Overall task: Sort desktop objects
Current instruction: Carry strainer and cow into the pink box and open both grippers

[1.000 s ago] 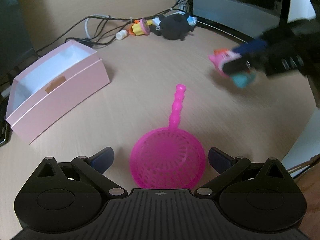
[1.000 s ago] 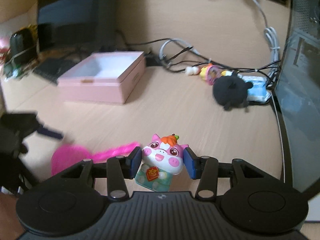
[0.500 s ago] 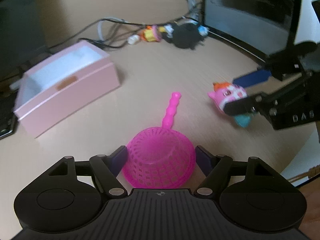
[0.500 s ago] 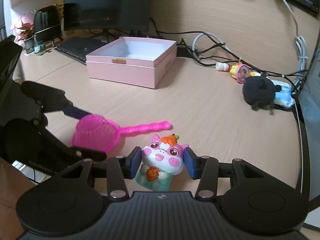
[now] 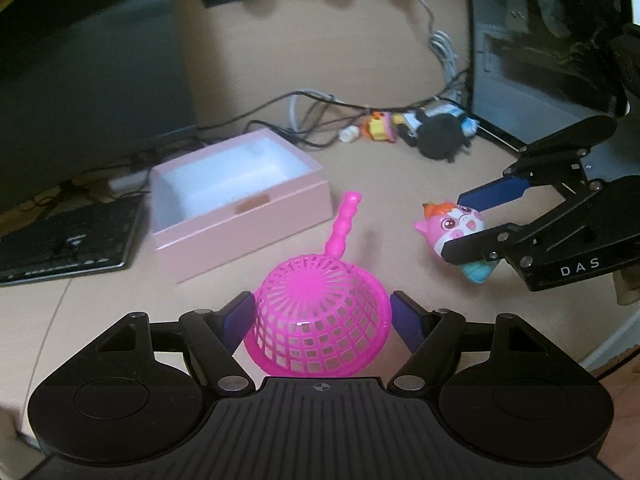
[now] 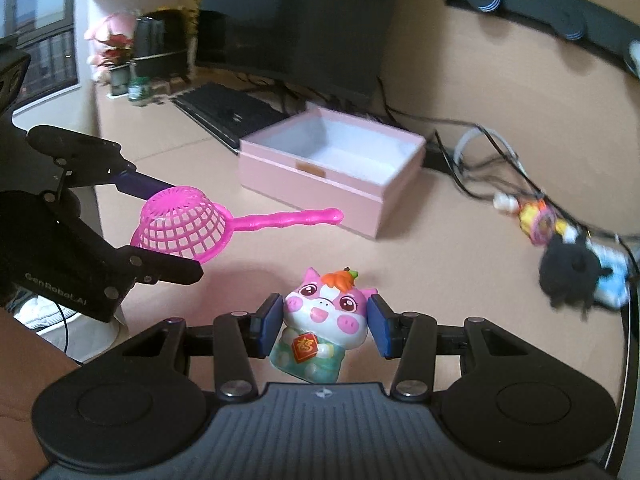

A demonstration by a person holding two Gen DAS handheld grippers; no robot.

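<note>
A bright pink plastic strainer (image 5: 320, 312) hangs above the desk, its mesh bowl clamped by my left gripper (image 5: 322, 316) and its handle pointing toward the open pink box (image 5: 240, 200). From the right wrist view the same strainer (image 6: 184, 222) floats at the left in the left gripper (image 6: 160, 228). My right gripper (image 6: 322, 326) is shut on a pink-and-white pig figure (image 6: 324, 320) with an orange tuft. In the left wrist view that pig figure (image 5: 452, 228) is held aloft at the right by the right gripper (image 5: 468, 224). The pink box (image 6: 332, 168) stands behind, white inside.
A black plush (image 5: 440, 142), a small yellow-orange toy (image 5: 378, 130) and tangled cables (image 5: 316, 100) lie at the back of the wooden desk. A keyboard (image 6: 228, 114) and monitor (image 6: 296, 20) stand left of the box; a computer tower (image 5: 540, 52) is at the right.
The left gripper closed on the strainer's bowl and raised it off the desk. The right gripper, still holding the pig, rose and swung; both views now look more toward the box.
</note>
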